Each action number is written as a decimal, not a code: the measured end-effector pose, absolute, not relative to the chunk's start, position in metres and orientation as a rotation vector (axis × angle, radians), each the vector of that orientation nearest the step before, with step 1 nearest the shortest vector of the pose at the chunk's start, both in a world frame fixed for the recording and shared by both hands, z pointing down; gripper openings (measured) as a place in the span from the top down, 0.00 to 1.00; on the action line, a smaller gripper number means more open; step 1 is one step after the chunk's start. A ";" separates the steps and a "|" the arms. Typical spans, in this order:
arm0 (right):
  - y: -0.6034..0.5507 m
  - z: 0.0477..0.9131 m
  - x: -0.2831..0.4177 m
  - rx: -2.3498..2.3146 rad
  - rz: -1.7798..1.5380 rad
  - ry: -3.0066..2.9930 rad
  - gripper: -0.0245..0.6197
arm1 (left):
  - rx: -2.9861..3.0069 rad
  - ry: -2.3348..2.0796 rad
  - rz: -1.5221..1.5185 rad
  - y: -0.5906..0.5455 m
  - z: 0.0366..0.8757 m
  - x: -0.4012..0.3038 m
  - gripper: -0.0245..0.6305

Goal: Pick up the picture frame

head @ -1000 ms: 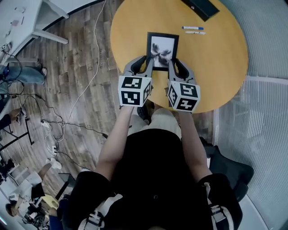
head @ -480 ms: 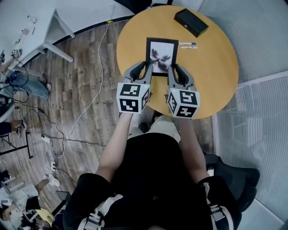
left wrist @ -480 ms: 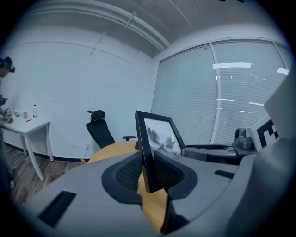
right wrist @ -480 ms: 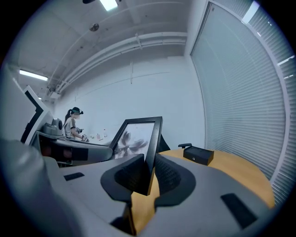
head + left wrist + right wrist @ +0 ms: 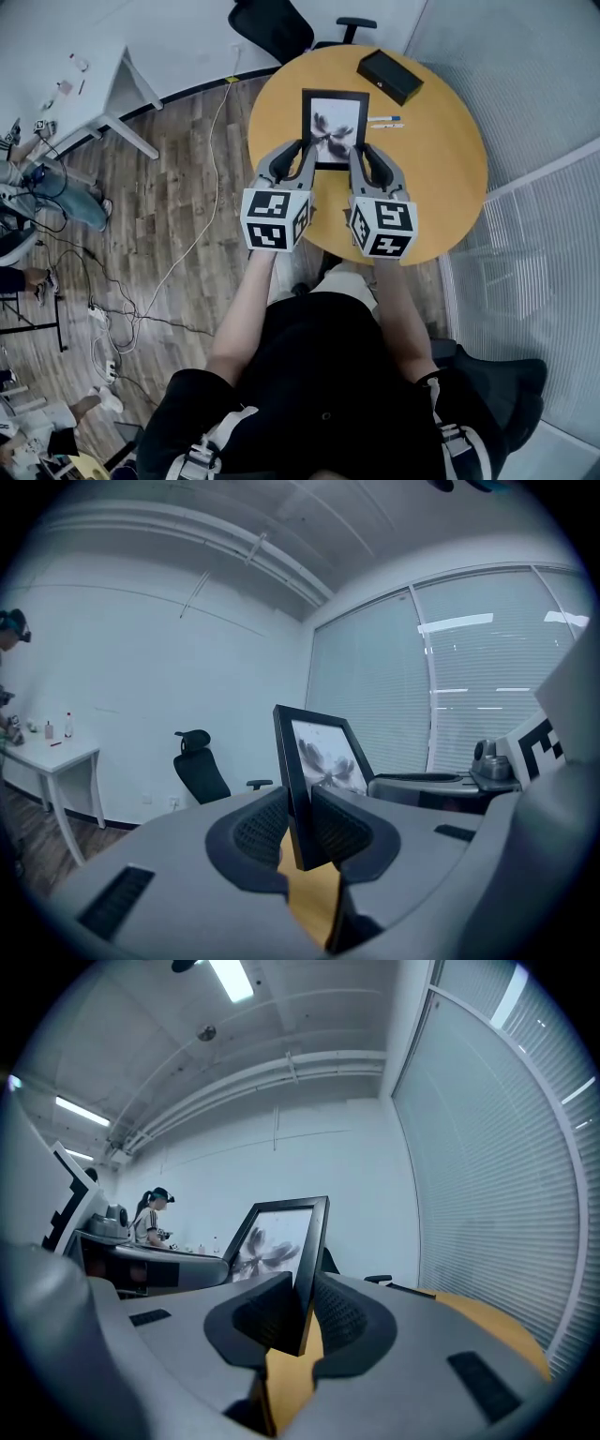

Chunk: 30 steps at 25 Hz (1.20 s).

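Observation:
The black picture frame (image 5: 334,127), with a grey flower print, is held up above the round wooden table (image 5: 441,187). My left gripper (image 5: 305,157) is shut on its near left corner and my right gripper (image 5: 359,157) on its near right corner. In the left gripper view the frame's edge (image 5: 298,789) stands clamped between the ribbed pads (image 5: 258,829) of the left gripper (image 5: 300,832), pointing roughly level. In the right gripper view the frame (image 5: 281,1237) rises from the right gripper (image 5: 302,1321) the same way.
On the table lie a black box (image 5: 389,75) and two pens (image 5: 386,121). A black office chair (image 5: 272,23) stands behind the table, a white desk (image 5: 56,94) at far left. Cables (image 5: 202,216) cross the wooden floor. A person (image 5: 153,1215) stands in the distance.
Both grippers have risen together with the frame clamped in them. The frame has come up off the table and tipped toward level; the table now sits farther below.

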State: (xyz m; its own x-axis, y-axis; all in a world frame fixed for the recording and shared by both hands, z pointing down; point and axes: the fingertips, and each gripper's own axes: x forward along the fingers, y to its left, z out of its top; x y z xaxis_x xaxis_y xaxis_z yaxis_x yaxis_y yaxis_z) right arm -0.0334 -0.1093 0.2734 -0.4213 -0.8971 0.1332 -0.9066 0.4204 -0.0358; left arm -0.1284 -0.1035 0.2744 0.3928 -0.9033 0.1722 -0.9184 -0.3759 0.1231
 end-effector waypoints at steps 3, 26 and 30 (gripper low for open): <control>-0.101 0.257 -0.035 1.641 0.098 -2.582 0.82 | 2.468 -1.636 0.076 -0.095 0.259 -0.130 0.82; -0.091 0.252 -0.034 1.676 0.086 -2.579 0.83 | 2.501 -1.631 0.086 -0.087 0.255 -0.129 0.82; -0.092 0.253 -0.033 1.676 0.090 -2.574 0.83 | 2.495 -1.624 0.086 -0.089 0.256 -0.128 0.82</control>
State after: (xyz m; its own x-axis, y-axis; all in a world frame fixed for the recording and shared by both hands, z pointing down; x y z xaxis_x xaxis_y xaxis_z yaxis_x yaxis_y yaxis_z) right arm -0.0331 -0.0923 0.2526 -0.4034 -0.9107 0.0892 -0.9147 0.4040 -0.0116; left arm -0.1282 -0.0889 0.2561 0.4074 -0.9029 0.1368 -0.9123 -0.3958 0.1049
